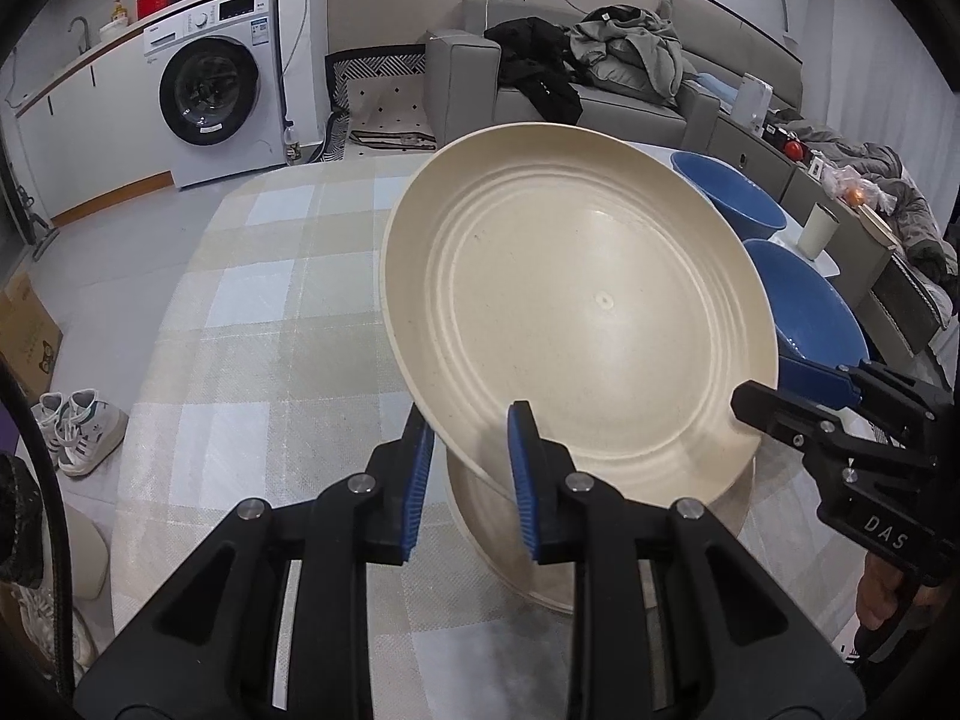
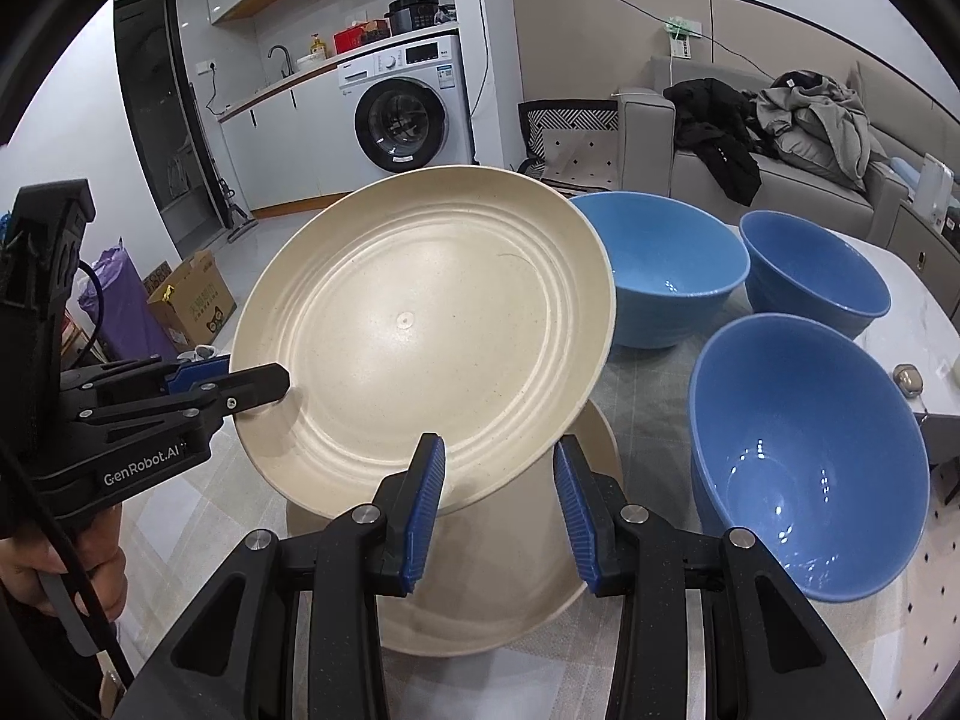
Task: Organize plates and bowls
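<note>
A cream plate (image 1: pixel 576 306) is held tilted above a second cream plate (image 1: pixel 540 564) that lies on the checked tablecloth. My left gripper (image 1: pixel 471 468) is shut on the tilted plate's near rim. In the right wrist view the tilted plate (image 2: pixel 420 330) is gripped at its left rim by the left gripper (image 2: pixel 264 387). My right gripper (image 2: pixel 498 504) straddles the plate's near rim with its jaws apart, over the lower plate (image 2: pixel 480 588). It shows in the left wrist view (image 1: pixel 780 402) at the plate's right rim. Three blue bowls (image 2: pixel 804 468) (image 2: pixel 666 264) (image 2: pixel 816 270) stand to the right.
The checked tablecloth (image 1: pixel 270 312) covers the table's left part. A white cup (image 1: pixel 819 228) stands behind the bowls (image 1: pixel 804 306). A small object (image 2: pixel 907 379) lies on the marble top (image 2: pixel 924 324) at right. A sofa with clothes (image 1: pixel 624 54) and a washing machine (image 1: pixel 210 84) are beyond.
</note>
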The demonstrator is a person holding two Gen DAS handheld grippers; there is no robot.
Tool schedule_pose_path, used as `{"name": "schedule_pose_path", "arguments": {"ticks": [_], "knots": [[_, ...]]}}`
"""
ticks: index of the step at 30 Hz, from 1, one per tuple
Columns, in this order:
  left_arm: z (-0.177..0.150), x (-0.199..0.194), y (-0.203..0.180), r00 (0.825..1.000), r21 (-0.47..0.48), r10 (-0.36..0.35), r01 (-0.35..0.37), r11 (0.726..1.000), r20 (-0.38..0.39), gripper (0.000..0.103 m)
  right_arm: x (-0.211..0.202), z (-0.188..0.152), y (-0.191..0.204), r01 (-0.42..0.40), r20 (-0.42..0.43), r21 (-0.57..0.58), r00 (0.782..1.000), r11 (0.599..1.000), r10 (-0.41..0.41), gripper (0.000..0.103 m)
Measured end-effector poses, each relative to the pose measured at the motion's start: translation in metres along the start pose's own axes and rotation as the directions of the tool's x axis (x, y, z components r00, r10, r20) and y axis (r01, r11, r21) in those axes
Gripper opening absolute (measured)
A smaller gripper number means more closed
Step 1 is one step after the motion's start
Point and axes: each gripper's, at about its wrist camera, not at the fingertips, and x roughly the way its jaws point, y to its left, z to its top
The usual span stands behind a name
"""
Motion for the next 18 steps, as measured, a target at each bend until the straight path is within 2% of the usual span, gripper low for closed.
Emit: {"name": "schedule_pose_path", "arguments": {"ticks": [18], "knots": [[-0.032, 0.019, -0.002, 0.999, 0.014, -0.016, 0.017, 1.0, -0.047, 0.023, -0.004, -0.035, -0.003, -0.003, -0.015, 0.001, 1.0, 1.0, 0.003, 0.039]]}}
